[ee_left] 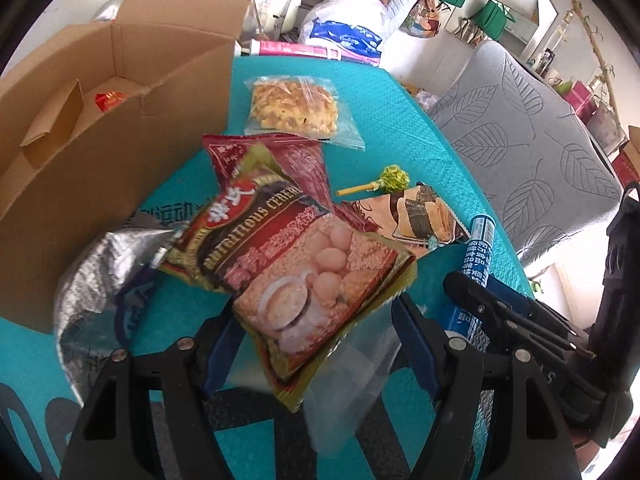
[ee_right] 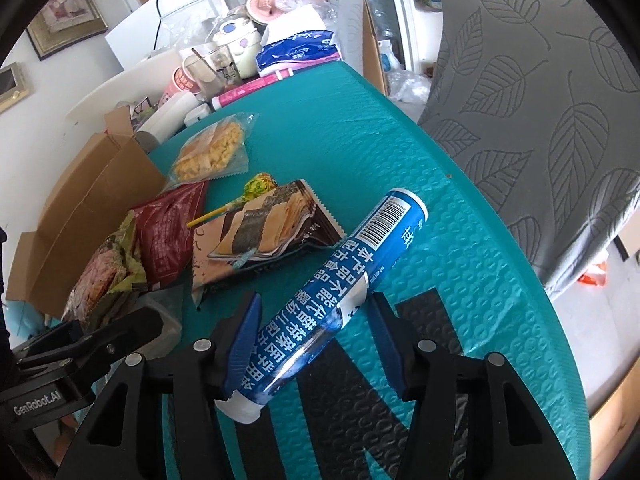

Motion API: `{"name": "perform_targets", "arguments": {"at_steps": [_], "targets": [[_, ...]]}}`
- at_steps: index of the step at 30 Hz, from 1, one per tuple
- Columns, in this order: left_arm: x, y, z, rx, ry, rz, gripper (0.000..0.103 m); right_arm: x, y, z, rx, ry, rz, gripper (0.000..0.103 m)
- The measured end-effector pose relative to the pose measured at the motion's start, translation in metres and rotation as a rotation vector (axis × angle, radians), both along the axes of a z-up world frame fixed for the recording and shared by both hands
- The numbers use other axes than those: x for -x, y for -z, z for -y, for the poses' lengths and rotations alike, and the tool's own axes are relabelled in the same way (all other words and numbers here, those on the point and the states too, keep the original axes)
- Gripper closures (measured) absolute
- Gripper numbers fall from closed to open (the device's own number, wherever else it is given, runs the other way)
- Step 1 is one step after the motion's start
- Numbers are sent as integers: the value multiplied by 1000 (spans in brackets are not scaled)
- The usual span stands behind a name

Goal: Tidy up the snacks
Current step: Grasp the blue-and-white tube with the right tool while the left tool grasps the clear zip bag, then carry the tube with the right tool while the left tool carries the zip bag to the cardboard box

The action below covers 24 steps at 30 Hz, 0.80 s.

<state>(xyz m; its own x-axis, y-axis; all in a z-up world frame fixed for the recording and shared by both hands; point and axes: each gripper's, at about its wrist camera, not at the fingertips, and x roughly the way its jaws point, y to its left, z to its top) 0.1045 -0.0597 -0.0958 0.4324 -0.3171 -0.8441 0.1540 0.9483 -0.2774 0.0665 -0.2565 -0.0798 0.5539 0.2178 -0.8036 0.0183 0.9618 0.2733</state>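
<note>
Two tools over a snack-strewn teal table

Left wrist view: the left tool stands half-wide around the near end of a cereal packet; contact unclear; a cardboard box sits ahead-left.
Right wrist view: the right tool has its blue pads either side of a blue tube; left pad touching, right unclear.

Teal table mat, cardboard box, snack packets, lollipop, blue tube
</note>
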Motion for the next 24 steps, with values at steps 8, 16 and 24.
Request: {"name": "perform_targets", "arguments": {"at_steps": [8, 16, 24], "targets": [[12, 8, 6, -47, 39, 8, 48, 12, -3, -2, -16, -64, -13, 61], [37, 7, 7, -41, 109, -14, 62, 38, -5, -4, -3, -127, -35, 68], [64, 4, 11, -77, 195, -21, 63, 71, -5, -10, 4, -188, -72, 75]]}}
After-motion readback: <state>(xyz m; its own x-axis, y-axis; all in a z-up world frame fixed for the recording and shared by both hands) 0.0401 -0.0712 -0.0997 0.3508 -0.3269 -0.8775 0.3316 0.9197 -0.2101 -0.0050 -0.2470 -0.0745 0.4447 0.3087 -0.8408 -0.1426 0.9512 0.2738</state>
